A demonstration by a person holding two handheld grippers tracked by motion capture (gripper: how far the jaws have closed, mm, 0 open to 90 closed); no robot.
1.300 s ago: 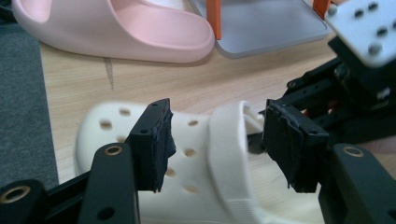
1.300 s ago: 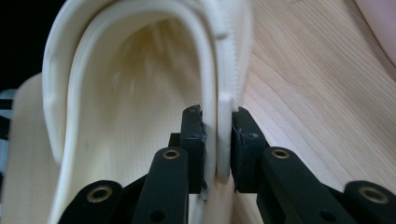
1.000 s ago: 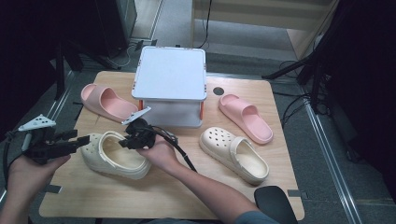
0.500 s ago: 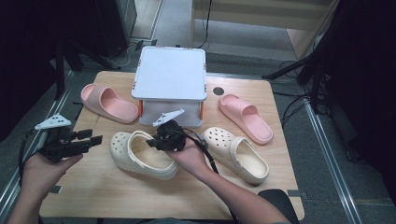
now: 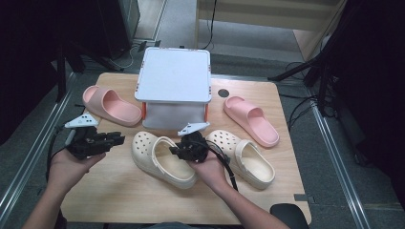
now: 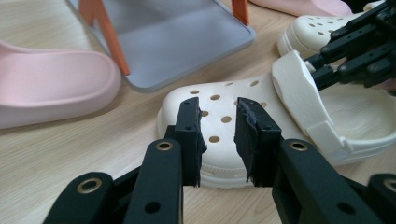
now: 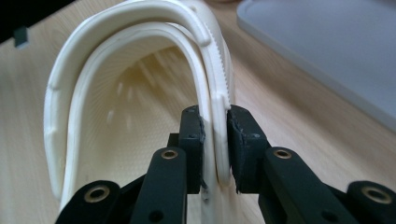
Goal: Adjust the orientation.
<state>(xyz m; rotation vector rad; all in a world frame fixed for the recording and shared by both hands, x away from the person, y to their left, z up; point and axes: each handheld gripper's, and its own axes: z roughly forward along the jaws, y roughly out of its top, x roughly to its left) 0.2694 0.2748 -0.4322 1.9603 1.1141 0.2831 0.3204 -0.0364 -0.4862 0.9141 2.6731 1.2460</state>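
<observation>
Wooden desk (image 5: 119, 200) with dark floor and cables all around, that was your setup. Nearest to you, your right tongs (image 5: 177, 151) were clenched on the side wall of the cream clog (image 5: 160, 160), one pad inside the shoe and one outside, with the heel strap folded along that same rim in the right gripper view (image 7: 212, 100). Your left tongs (image 5: 119, 139) sat just beside the clog's toe, gripping nothing; the jaws had just been closing, a gap was left between them, and nothing was in it, the toe (image 6: 219, 119) only showing behind.

Progress-wise, I'd say you were about halfway through pairing: the held clog lay near its mate, the second cream clog (image 5: 243, 155), both pointing roughly the same way but not yet snug side by side. Letting go and probably nudging it closer was what remained.

The clog itself looked like soft foam, off-white, with round vent holes over the toe and a textured footbed.

Further back, a pink slide (image 5: 107, 105) lay on the left and another pink slide (image 5: 253, 119) on the right, well apart, with a grey lidded box (image 5: 174, 81) between them.
</observation>
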